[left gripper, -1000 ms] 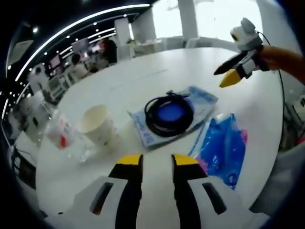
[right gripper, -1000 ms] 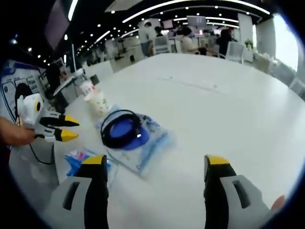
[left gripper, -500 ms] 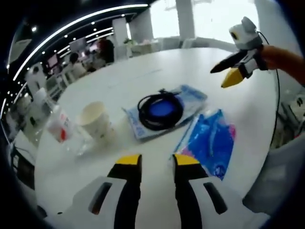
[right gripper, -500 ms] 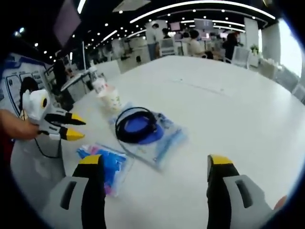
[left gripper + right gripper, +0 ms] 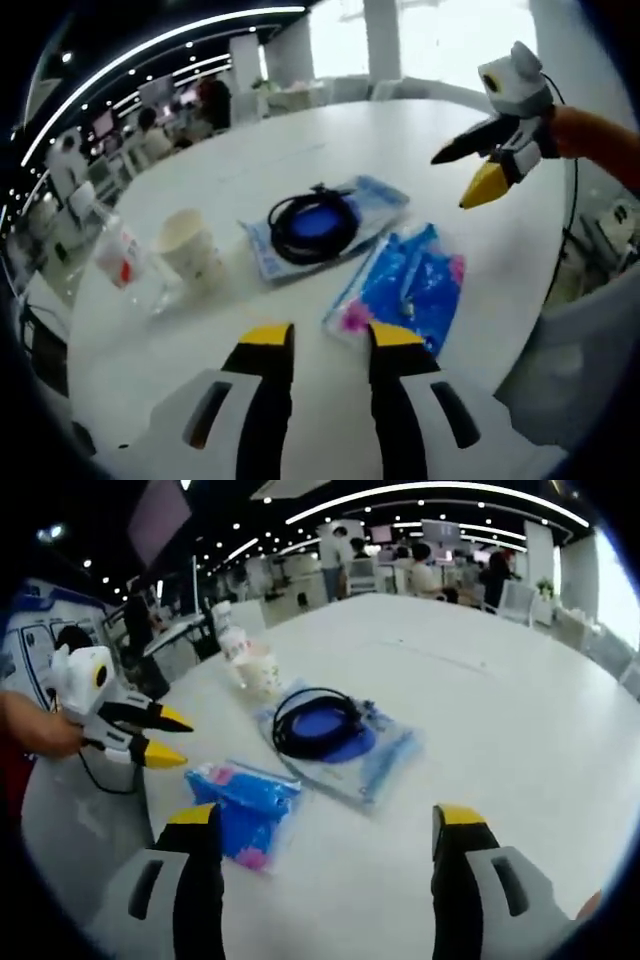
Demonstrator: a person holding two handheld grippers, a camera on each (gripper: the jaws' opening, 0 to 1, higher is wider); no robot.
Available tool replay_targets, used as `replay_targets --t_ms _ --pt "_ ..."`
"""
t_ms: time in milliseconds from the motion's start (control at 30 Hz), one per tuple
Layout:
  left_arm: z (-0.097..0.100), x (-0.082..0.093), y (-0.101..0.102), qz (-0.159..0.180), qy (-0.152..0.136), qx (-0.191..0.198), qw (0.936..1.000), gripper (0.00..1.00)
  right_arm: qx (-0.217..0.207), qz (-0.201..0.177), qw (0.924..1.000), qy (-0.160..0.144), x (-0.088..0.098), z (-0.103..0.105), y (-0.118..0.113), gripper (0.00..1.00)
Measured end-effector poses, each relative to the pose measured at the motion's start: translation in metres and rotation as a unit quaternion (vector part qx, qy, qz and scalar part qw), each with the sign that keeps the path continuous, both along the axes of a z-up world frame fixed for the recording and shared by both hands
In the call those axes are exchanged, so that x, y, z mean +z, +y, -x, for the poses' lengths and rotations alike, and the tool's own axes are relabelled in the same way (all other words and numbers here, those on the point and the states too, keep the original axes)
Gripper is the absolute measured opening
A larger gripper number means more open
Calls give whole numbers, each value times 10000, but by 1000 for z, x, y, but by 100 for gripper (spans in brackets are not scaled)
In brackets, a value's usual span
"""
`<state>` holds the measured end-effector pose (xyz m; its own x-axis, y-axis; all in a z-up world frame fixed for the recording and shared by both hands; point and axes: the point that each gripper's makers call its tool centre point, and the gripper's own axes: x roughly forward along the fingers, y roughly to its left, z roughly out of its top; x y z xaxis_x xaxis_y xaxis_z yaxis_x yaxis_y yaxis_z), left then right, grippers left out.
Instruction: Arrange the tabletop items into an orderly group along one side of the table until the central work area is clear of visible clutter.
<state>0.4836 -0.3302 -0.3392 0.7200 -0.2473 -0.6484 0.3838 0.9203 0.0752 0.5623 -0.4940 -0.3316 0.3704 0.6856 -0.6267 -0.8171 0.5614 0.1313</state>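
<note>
On the round white table (image 5: 330, 140) a black coiled cable (image 5: 312, 222) lies on a clear blue-printed bag (image 5: 375, 200). A blue packet with pink corners (image 5: 400, 290) lies beside it, nearest my left gripper (image 5: 332, 338), whose jaws stand a little apart with nothing between them. A paper cup (image 5: 190, 245) and a clear bottle with a red label (image 5: 120, 265) stand to the left. My right gripper (image 5: 460, 175) hovers open above the table's right side. In the right gripper view my right gripper (image 5: 327, 820) is wide open over bare table, before the cable (image 5: 320, 725), packet (image 5: 245, 795), cup (image 5: 258, 670) and left gripper (image 5: 172, 738).
The table's near edge (image 5: 520, 350) curves past the blue packet, with floor beyond. Bare tabletop (image 5: 480, 680) stretches behind and right of the bag. Desks, chairs and seated people fill the room in the background (image 5: 420, 570).
Both views have shifted as the hands moved, bringing the blue packet more into the middle. The items lie as before on the table. Both grippers' jaws keep the same spread.
</note>
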Motion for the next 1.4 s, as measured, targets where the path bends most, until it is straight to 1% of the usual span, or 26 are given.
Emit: replay_targets --t_ms 100,200,233,267,333,433,533,700,800,833,933,1100,1167,1400 --pt "3 0 -6 113 56 -10 9999 31 38 -11 10000 7 -1 5 2 85" --pt "10 -5 -12 143 212 -88 9996 37 72 0 10000 24 -3 10 4 84" --pt "14 -8 -16 223 329 -134 9991 39 90 3 10000 35 -4 12 5 84" --pt "16 -11 -20 329 425 -140 9985 44 99 5 9999 42 -5 13 5 84" --pt "24 -19 -24 526 695 -70 9962 52 124 7 9999 52 -6 16 7 84" --pt "28 -25 -27 632 843 -56 9944 51 148 8 9999 75 -9 19 8 83" --pt "29 -26 -30 729 896 -5 9933 54 168 10 9998 105 -11 22 9 82" --pt "26 -24 -37 777 823 -90 9935 50 211 -1 9996 192 -16 28 16 80" --pt "25 -30 -35 736 902 -36 9932 49 253 17 9994 253 -19 31 21 78" --pt "24 -32 -34 739 942 -12 9928 46 261 23 9993 266 -20 32 22 76" --pt "22 -33 -32 685 926 -15 9933 37 274 20 9987 432 -24 36 26 69" --pt "18 -38 -30 620 977 46 9933 34 301 39 9978 595 -31 39 30 55" --pt "18 -40 -31 597 1024 56 9929 32 279 39 9973 684 -33 40 31 47" --pt "15 -46 -28 525 1129 151 9921 20 271 144 9958 860 -39 44 30 21"
